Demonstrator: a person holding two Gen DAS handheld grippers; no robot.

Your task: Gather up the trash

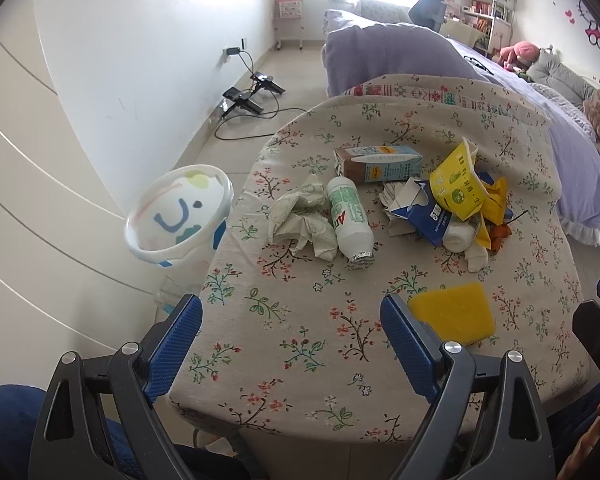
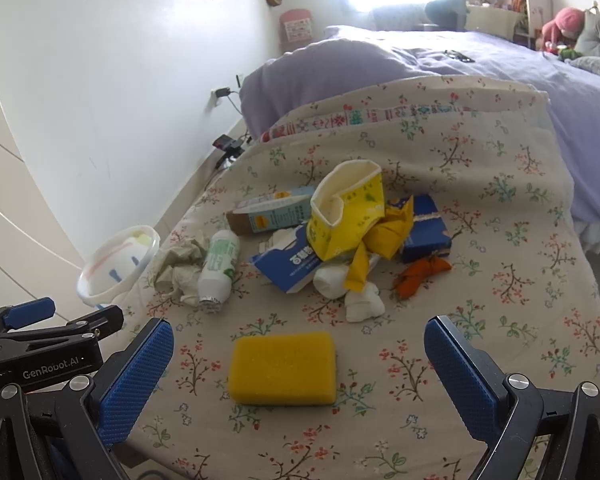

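Note:
A trash heap lies mid-table on the floral cloth [image 1: 300,344]: crumpled paper [image 1: 300,220], a white bottle [image 1: 350,220] on its side, a milk carton [image 1: 380,164], a torn blue-white carton [image 1: 424,212], a crushed yellow cup [image 1: 458,184] and a white tissue wad [image 1: 476,256]. A white bin [image 1: 180,212] with a painted smile stands off the table's left edge. My left gripper [image 1: 290,308] hovers open over the near cloth, holding nothing. My right gripper [image 2: 298,324] is open, with a yellow sponge [image 2: 282,368] lying between its fingers, untouched.
A bed with a purple cover [image 1: 400,48] runs behind and to the right of the table. Cables and chargers [image 1: 248,100] lie on the floor by the white wall. An orange scrap [image 2: 420,274] and a blue box [image 2: 424,232] sit at the heap's right.

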